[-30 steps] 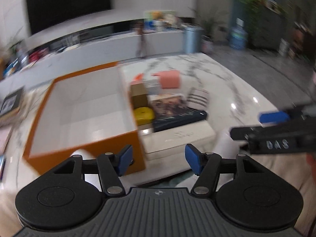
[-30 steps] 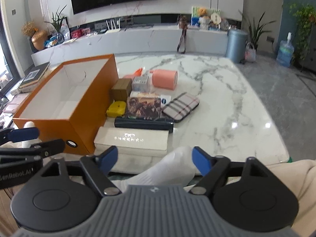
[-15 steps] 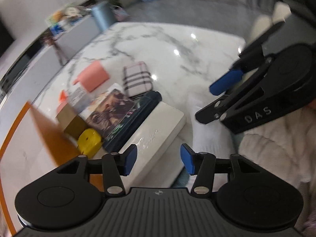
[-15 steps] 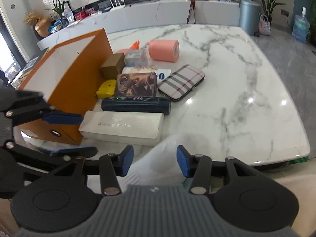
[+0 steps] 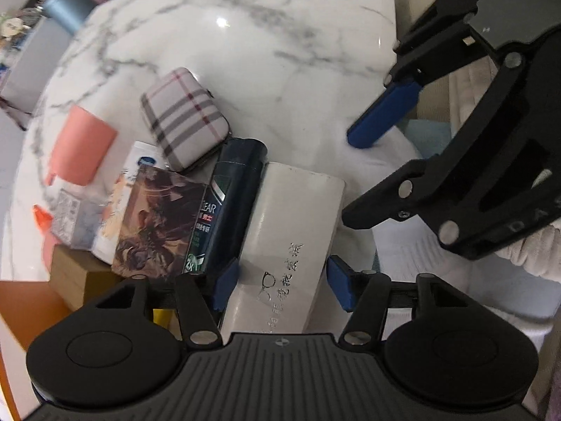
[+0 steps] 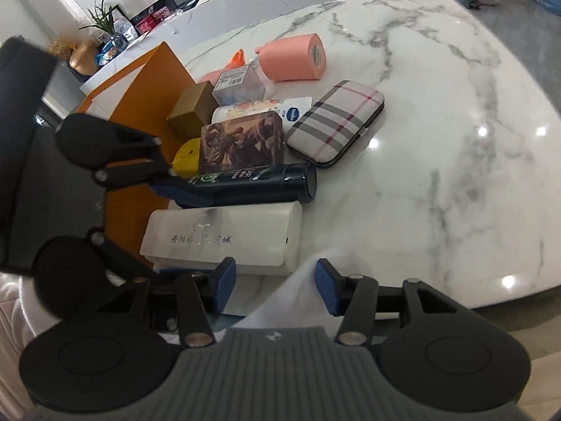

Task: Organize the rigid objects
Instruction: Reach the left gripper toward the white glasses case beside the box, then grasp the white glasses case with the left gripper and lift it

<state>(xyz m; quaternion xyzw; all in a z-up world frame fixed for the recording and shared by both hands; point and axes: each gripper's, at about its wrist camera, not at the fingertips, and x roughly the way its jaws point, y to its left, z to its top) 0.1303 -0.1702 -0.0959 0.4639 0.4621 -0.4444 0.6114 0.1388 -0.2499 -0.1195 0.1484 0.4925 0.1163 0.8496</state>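
Note:
A long white case point(image 5: 291, 231) point(image 6: 224, 235) lies at the marble table's front edge, beside a dark blue bottle point(image 5: 228, 203) point(image 6: 245, 184). My left gripper point(image 5: 282, 282) is open, its fingers on either side of the white case's near end, apart from it. My right gripper point(image 6: 275, 286) is open and empty, just right of the case over the table's edge. Behind lie a picture box point(image 6: 242, 147), a plaid case point(image 6: 335, 128), a pink roll point(image 6: 292, 58), a brown box point(image 6: 193, 108) and a yellow object point(image 6: 187, 154).
An open orange box point(image 6: 154, 80) stands left of the pile. A clear small box point(image 6: 238, 84) and a white tube point(image 6: 266, 110) lie among the items. The marble table point(image 6: 438, 140) stretches right. The right gripper shows in the left wrist view point(image 5: 455, 140). White cloth lies below.
My left gripper has swung down and in over the white case, fingers now straddling its end. My right gripper has moved closer to the table's front edge.

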